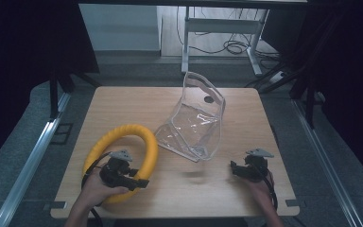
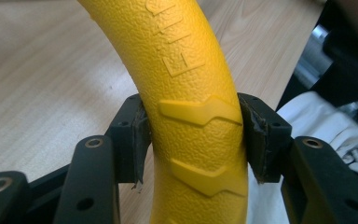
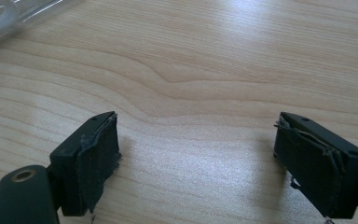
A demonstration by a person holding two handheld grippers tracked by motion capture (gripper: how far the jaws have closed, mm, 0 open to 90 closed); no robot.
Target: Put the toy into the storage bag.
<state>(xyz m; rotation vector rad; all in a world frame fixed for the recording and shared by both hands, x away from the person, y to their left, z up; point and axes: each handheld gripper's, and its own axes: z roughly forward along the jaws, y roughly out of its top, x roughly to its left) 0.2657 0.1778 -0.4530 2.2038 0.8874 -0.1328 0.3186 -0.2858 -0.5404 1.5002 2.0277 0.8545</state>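
A yellow textured ring (image 1: 123,146) lies over the table's front left, its near right part raised in my left gripper (image 1: 139,182). In the left gripper view the two black pads (image 2: 135,140) press on both sides of the yellow ring (image 2: 196,116), so that gripper is shut on it. A clear plastic zip pouch (image 1: 196,120) stands open in the middle of the table. My right gripper (image 1: 234,169) rests at the front right, pointing left. Its jaws stand wide apart over bare wood, the right gripper (image 3: 193,154) holding nothing. A corner of the clear pouch (image 3: 9,18) shows far off.
The wooden table (image 1: 170,198) has bare wood between the two grippers. Dark curtains flank both sides. A white desk frame (image 1: 217,28) and cables stand on the floor behind the table. White cloth (image 2: 317,121) shows beyond the table edge in the left gripper view.
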